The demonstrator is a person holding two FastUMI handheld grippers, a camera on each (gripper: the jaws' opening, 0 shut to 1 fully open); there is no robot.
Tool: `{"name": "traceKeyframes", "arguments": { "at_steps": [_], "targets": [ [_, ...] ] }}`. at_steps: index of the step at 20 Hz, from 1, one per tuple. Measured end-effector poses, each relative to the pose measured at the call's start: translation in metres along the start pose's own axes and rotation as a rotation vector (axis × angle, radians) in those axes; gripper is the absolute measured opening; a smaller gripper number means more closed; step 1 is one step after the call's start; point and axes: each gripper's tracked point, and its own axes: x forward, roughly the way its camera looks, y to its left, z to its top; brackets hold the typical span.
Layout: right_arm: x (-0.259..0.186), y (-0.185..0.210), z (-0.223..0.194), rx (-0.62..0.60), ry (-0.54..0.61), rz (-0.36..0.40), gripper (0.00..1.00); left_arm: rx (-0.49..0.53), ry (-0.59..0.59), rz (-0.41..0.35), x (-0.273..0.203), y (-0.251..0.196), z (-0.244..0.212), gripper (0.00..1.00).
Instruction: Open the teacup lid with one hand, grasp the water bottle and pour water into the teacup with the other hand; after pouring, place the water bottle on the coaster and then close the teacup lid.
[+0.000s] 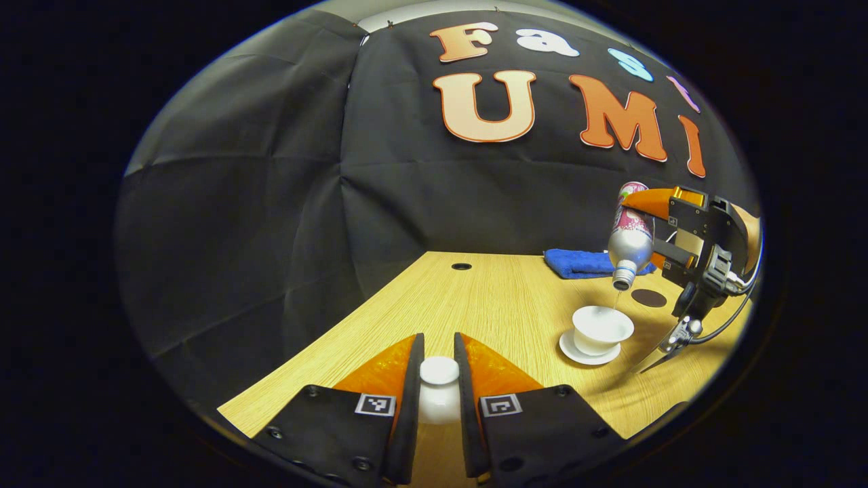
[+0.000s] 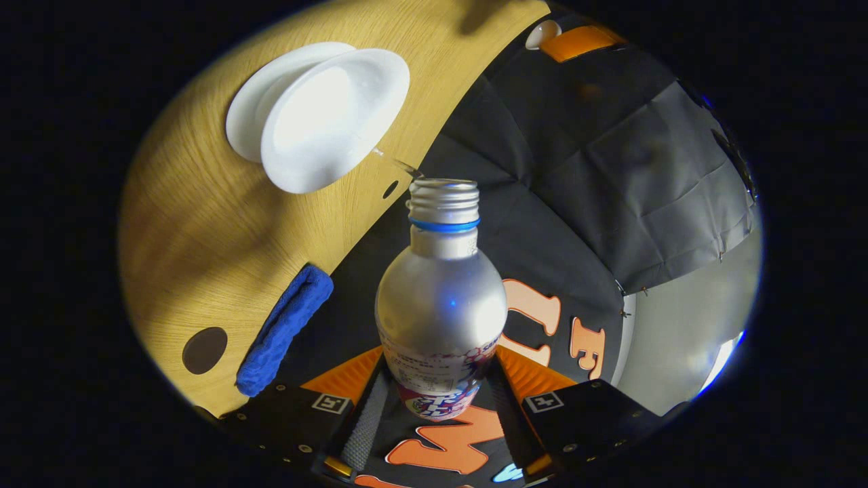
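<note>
The left claw (image 1: 439, 379) is closed on the white lid (image 1: 439, 371), both fingers pressing its knob, held low over the bench (image 1: 475, 298) and well apart from the cup (image 1: 603, 329); the right claw (image 2: 437, 400) grips the bottle (image 2: 441, 305) around its lower body, tipped neck-down over the cup, a thin stream running from the open mouth into it; the cup sits on its saucer (image 1: 576, 352), with the dark round coaster (image 1: 649, 297) just beyond and a blue cloth (image 1: 576, 263) behind. The lid looks ceramic, so brittle and smooth; the knob is the sound hold. The bottle looks like thin metal, slick, lightening as it empties; mid-body grip suits it.
</note>
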Motion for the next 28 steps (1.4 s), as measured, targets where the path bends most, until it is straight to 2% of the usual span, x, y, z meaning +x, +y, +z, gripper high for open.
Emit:
{"name": "traceKeyframes", "arguments": {
  "at_steps": [1, 2, 3, 8, 12, 13, 14, 15, 17, 18, 19, 20, 21, 22, 28],
  "targets": [
    [-0.001, 0.003, 0.000, 0.023, 0.003, 0.010, 0.78, 0.002, -0.008, 0.001, 0.000, -0.001, 0.002, 0.27],
    [0.000, 0.006, 0.000, 0.051, 0.006, 0.023, 0.78, 0.007, -0.013, -0.001, 0.000, -0.002, 0.003, 0.27],
    [-0.001, 0.007, 0.001, 0.076, 0.006, 0.032, 0.78, 0.011, -0.019, -0.005, -0.001, -0.004, 0.004, 0.32],
    [-0.007, 0.032, 0.004, 0.279, 0.023, 0.140, 0.79, -0.012, -0.049, -0.030, -0.002, -0.016, 0.014, 0.31],
    [-0.022, 0.049, -0.001, 0.545, 0.077, 0.251, 0.79, -0.005, -0.070, -0.054, 0.000, -0.030, 0.025, 0.31],
    [-0.027, 0.049, -0.006, 0.610, 0.091, 0.264, 0.79, 0.002, -0.073, -0.062, 0.002, -0.036, 0.029, 0.27],
    [-0.029, 0.050, -0.011, 0.674, 0.112, 0.277, 0.80, 0.009, -0.078, -0.075, 0.002, -0.042, 0.032, 0.31],
    [-0.032, 0.052, -0.015, 0.739, 0.133, 0.288, 0.79, 0.015, -0.086, -0.086, 0.002, -0.048, 0.037, 0.31],
    [-0.034, 0.053, -0.030, 0.870, 0.175, 0.308, 0.79, 0.023, -0.101, -0.114, 0.005, -0.062, 0.046, 0.31],
    [-0.035, 0.056, -0.037, 0.936, 0.199, 0.317, 0.80, 0.026, -0.108, -0.128, 0.006, -0.070, 0.050, 0.27],
    [-0.038, 0.058, -0.046, 0.993, 0.217, 0.322, 0.80, 0.030, -0.113, -0.140, 0.006, -0.077, 0.054, 0.31],
    [-0.041, 0.059, -0.054, 1.049, 0.238, 0.324, 0.80, 0.033, -0.117, -0.152, 0.010, -0.084, 0.057, 0.31],
    [-0.042, 0.060, -0.061, 1.105, 0.257, 0.328, 0.80, 0.036, -0.121, -0.166, 0.011, -0.093, 0.060, 0.27],
    [-0.046, 0.063, -0.069, 1.161, 0.278, 0.332, 0.80, 0.039, -0.124, -0.180, 0.012, -0.100, 0.062, 0.31],
    [-0.067, 0.073, -0.093, 1.424, 0.351, 0.322, 0.80, 0.054, -0.118, -0.264, 0.026, -0.147, 0.066, 0.31]
  ]
}}
